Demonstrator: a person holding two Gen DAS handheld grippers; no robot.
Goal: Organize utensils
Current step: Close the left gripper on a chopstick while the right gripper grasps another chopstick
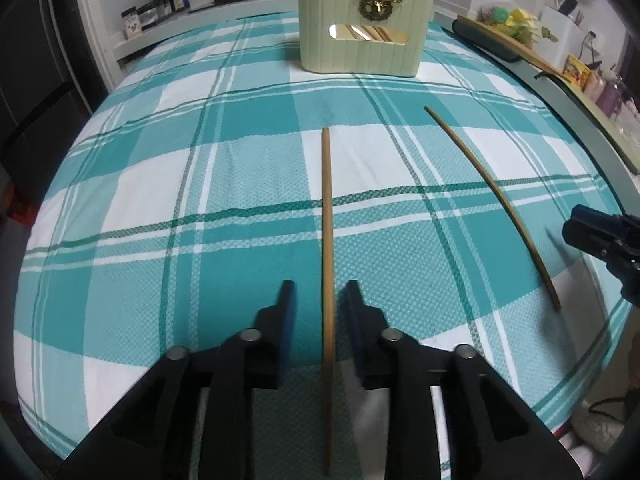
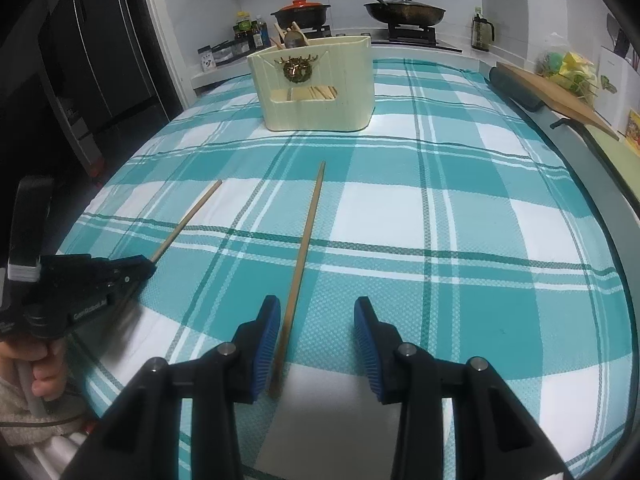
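Two wooden chopsticks lie on the teal checked cloth. In the left wrist view one chopstick [image 1: 327,248] runs between the open jaws of my left gripper [image 1: 320,300], not clamped. The second chopstick [image 1: 500,200] lies to the right, near my right gripper [image 1: 600,240]. In the right wrist view the second chopstick [image 2: 302,252] lies just inside the left finger of my open right gripper [image 2: 316,316]. The first chopstick [image 2: 188,218] reaches into my left gripper [image 2: 136,268]. A cream utensil holder [image 1: 366,28] [image 2: 316,84] with utensils stands at the far end.
A cutting board [image 2: 556,88] and a dark roll [image 2: 516,88] lie along the right edge. Pans [image 2: 404,10] and bottles [image 2: 248,32] stand on the counter behind. A dark fridge [image 2: 100,60] is at the left.
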